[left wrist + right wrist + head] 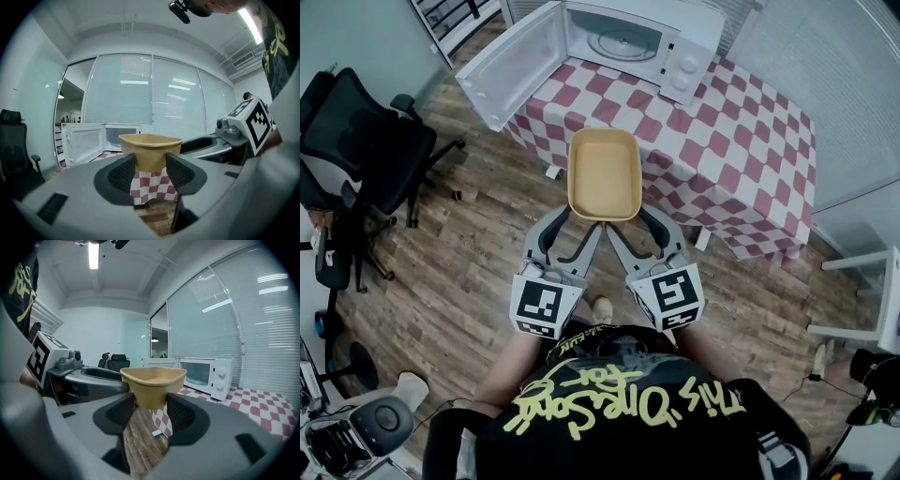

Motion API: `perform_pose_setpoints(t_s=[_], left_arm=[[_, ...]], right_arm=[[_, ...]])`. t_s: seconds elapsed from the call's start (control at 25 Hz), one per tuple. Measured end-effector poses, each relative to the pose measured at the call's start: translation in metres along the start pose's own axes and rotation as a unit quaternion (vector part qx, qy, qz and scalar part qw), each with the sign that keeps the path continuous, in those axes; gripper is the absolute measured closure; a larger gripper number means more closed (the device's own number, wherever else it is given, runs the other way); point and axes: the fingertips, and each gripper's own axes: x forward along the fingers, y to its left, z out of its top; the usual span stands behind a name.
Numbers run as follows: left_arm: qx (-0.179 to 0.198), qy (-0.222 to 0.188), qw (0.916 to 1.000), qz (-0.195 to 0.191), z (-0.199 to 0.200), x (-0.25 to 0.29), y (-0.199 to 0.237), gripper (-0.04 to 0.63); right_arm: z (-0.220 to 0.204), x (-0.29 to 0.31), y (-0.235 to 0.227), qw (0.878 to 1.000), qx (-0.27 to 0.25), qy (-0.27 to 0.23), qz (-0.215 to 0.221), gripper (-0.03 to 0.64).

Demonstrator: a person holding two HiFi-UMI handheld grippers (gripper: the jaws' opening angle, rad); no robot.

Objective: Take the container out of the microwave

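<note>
A tan rectangular container [604, 173] hangs in the air over the near edge of the checkered table [741, 159], empty inside. My left gripper [584, 223] is shut on its near left corner and my right gripper [623, 223] is shut on its near right corner. In the left gripper view the container [150, 151] sits pinched between the dark pads [123, 173]. The right gripper view shows the same container [153, 384] held between its pads [182, 414]. The white microwave [637, 42] stands at the table's far end with its door [508, 61] swung wide open to the left and only a glass turntable inside.
A black office chair [356, 155] stands on the wood floor at the left. A white stand [872, 300] is at the right edge. Glass walls with blinds [140, 89] rise behind the microwave. The person's torso fills the bottom of the head view.
</note>
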Motion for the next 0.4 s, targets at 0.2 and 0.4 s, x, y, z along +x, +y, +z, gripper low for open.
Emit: perform_pose_setpoints(t_s=[0.2,0.4], left_arm=[[0.001,-0.002,1.0000,0.000,0.0003,-0.0007,-0.0021,0.388],[-0.001,-0.002,1.0000,-0.001,0.0009,-0.0025,-0.0054,0.388]], right_arm=[[-0.0003,-0.0023,0.0000,1.000,0.000,-0.001,-0.001,0.393],[0.0000,-0.0063,0.0007,1.000,-0.001,0.000,-0.003,0.393]])
